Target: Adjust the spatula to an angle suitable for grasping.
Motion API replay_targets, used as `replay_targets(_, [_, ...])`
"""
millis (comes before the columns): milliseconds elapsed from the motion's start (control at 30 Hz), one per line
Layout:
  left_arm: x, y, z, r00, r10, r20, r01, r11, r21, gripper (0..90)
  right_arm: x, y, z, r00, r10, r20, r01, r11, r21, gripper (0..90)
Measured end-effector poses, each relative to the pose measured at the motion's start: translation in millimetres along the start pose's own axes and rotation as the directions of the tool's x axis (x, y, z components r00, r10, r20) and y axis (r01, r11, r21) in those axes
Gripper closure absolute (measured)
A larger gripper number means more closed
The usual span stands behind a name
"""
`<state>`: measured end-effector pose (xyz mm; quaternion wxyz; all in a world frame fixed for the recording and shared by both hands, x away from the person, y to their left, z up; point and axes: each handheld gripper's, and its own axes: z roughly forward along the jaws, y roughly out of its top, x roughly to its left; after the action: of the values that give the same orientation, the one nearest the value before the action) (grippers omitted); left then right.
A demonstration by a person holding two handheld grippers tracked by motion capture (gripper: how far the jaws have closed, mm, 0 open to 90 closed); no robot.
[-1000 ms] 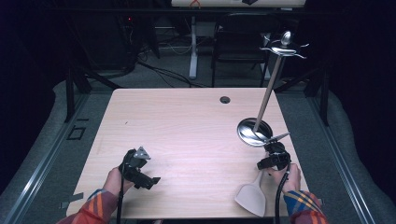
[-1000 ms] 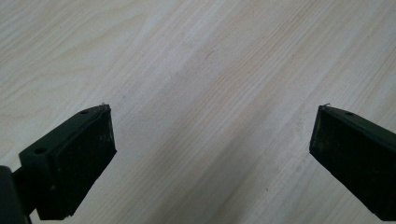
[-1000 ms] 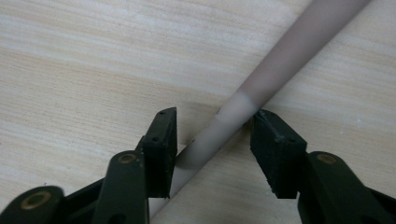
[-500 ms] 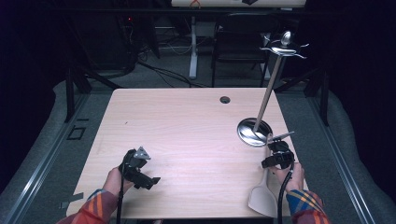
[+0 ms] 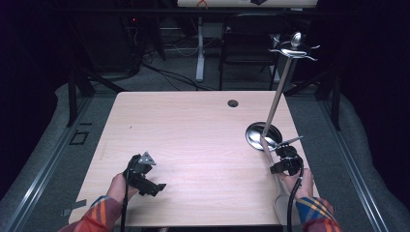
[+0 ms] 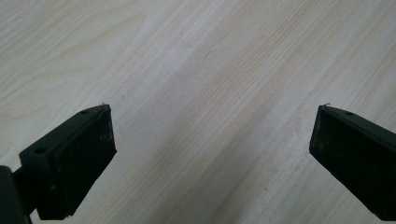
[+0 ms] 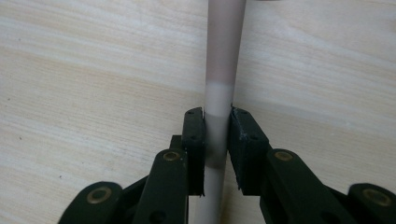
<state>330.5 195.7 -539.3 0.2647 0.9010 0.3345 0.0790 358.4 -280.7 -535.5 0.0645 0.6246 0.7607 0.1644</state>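
A spatula lies on the table's right side, its pale blade [image 5: 283,205] near the front edge and its tan handle [image 7: 223,56] running toward the stand. My right gripper [image 5: 280,162] has just been closing, and its pads now press both sides of the handle [image 7: 217,135]. A metal stand rises from a round shiny base [image 5: 263,136] on a leaning pole to hooks at the top [image 5: 295,47]. My left gripper [image 5: 155,187] rests at the front left, and in its own view the left gripper [image 6: 210,154] stands open over bare wood with nothing between its jaws.
The light wooden table [image 5: 193,135] has a small dark cable hole [image 5: 233,103] near its far edge. A dark chair [image 5: 249,43] and cables stand beyond the table. Both of the person's plaid sleeves come in at the front edge.
The spatula's blade has swung to the right along the front edge, lining the handle up under my right gripper. The left gripper has not moved.
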Motion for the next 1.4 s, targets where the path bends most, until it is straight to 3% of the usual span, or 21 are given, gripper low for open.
replay_targets(33, [0.0, 0.0, 0.1, 1.0000, 0.000, 0.000, 0.000, 1.0000, 0.000, 0.0, 2.6, -0.3, 1.7, 1.0000, -0.004, 0.000, 0.004, 1.000, -0.011, 77.4])
replay_targets(133, [0.1, 0.1, 0.7, 1.0000, -0.005, -0.001, 0.005, 1.0000, -0.001, 0.0, 10.7, 0.4, 3.7, 0.9969, -0.079, 0.005, 0.079, 0.997, 0.003, 77.8])
replay_targets(233, [-0.2, 0.4, 0.5, 1.0000, -0.003, -0.002, 0.003, 1.0000, -0.001, 0.0, 18.0, 0.8, 4.2, 0.9893, -0.145, 0.016, 0.145, 0.989, 0.023, 77.9])
replay_targets(267, [-0.7, 0.5, 0.5, 1.0000, -0.005, -0.002, 0.005, 1.0000, -0.002, 0.0, 25.2, 0.5, 5.6, 0.9775, -0.210, 0.020, 0.209, 0.977, 0.028, 78.0])
replay_targets(333, [-0.7, 0.4, 0.7, 1.0000, -0.005, 0.000, 0.005, 1.0000, -0.004, 0.0, 31.2, 0.0, 6.3, 0.9650, -0.261, 0.023, 0.260, 0.965, 0.034, 78.0])
replay_targets(367, [-0.8, 0.4, 0.6, 1.0000, -0.005, -0.003, 0.005, 1.0000, -0.003, 0.0, 33.9, -0.4, 6.9, 0.9626, -0.270, 0.025, 0.269, 0.963, 0.033, 77.9])
replay_targets(533, [-0.2, 0.6, 1.4, 1.0000, -0.005, -0.005, 0.005, 1.0000, 0.002, 0.0, 43.3, 2.2, 9.6, 0.9341, -0.357, 0.009, 0.356, 0.934, 0.037, 78.0])
replay_targets(567, [-0.2, 0.6, 1.4, 1.0000, -0.005, -0.005, 0.005, 1.0000, 0.002, 0.0, 43.3, 2.2, 9.6, 0.9341, -0.357, 0.009, 0.356, 0.934, 0.037, 78.0])
replay_targets(600, [-0.4, 0.6, 1.5, 1.0000, -0.005, -0.005, 0.005, 1.0000, 0.002, 0.0, 49.5, 3.2, 11.0, 0.9201, -0.392, -0.001, 0.391, 0.920, 0.035, 78.0])
replay_targets(667, [0.7, 0.6, 2.1, 1.0000, -0.005, -0.001, 0.005, 1.0000, 0.008, 0.0, 55.3, 4.3, 13.3, 0.9014, -0.432, -0.023, 0.433, 0.901, 0.032, 77.9])
replay_targets(800, [0.2, 0.0, 1.4, 1.0000, -0.006, -0.001, 0.006, 1.0000, 0.005, 0.0, 62.7, 7.9, 16.9, 0.8792, -0.476, -0.023, 0.476, 0.877, 0.061, 77.6])
replay_targets(867, [0.1, -0.8, 0.4, 1.0000, -0.005, 0.002, 0.004, 1.0000, 0.006, 0.0, 62.4, 7.9, 17.8, 0.8899, -0.453, -0.050, 0.456, 0.889, 0.051, 77.3])
replay_targets(1000, [-0.3, -2.3, -1.1, 1.0000, -0.004, -0.006, 0.004, 1.0000, 0.002, 0.0, 62.6, 8.3, 15.7, 0.8870, -0.460, -0.041, 0.462, 0.885, 0.064, 76.6])
replay_targets(1067, [0.3, -2.8, -1.9, 0.9999, -0.008, -0.009, 0.008, 1.0000, -0.001, 0.0, 65.7, 8.9, 13.0, 0.8743, -0.485, -0.008, 0.484, 0.871, 0.088, 76.6])
replay_targets(1100, [0.3, -2.8, -1.9, 0.9999, -0.008, -0.009, 0.008, 1.0000, -0.001, 0.0, 67.0, 8.3, 13.5, 0.8777, -0.479, -0.009, 0.478, 0.874, 0.084, 76.7])
replay_targets(1167, [0.4, -3.2, -1.6, 0.9999, -0.008, -0.008, 0.008, 1.0000, 0.000, 0.0, 68.7, 9.4, 13.3, 0.8678, -0.497, 0.005, 0.494, 0.864, 0.102, 76.7])
replay_targets(1233, [0.8, -3.7, -2.1, 0.9999, -0.011, -0.012, 0.011, 0.9999, -0.001, 0.0, 70.1, 9.4, 14.2, 0.8685, -0.496, 0.010, 0.492, 0.865, 0.101, 76.7])
replay_targets(1267, [1.3, -3.8, -2.1, 0.9999, -0.012, -0.005, 0.012, 0.9999, 0.000, 0.0, 70.5, 10.7, 12.6, 0.8584, -0.512, 0.029, 0.505, 0.854, 0.127, 76.7])
replay_targets(1300, [1.1, -4.0, -2.2, 0.9999, -0.011, -0.011, 0.011, 0.9999, 0.000, 0.0, 70.3, 10.1, 14.5, 0.8656, -0.501, 0.013, 0.496, 0.861, 0.115, 76.7])
replay_targets(1367, [0.6, -4.5, -2.2, 0.9999, -0.013, -0.011, 0.013, 0.9999, 0.002, 0.0, 71.0, 9.4, 17.0, 0.8654, -0.501, 0.019, 0.495, 0.860, 0.121, 76.4])
replay_targets(1400, [0.6, -4.9, -2.5, 0.9998, -0.012, -0.013, 0.012, 0.9999, 0.000, 0.0, 71.4, 9.8, 17.8, 0.8589, -0.512, 0.025, 0.504, 0.853, 0.139, 76.3])
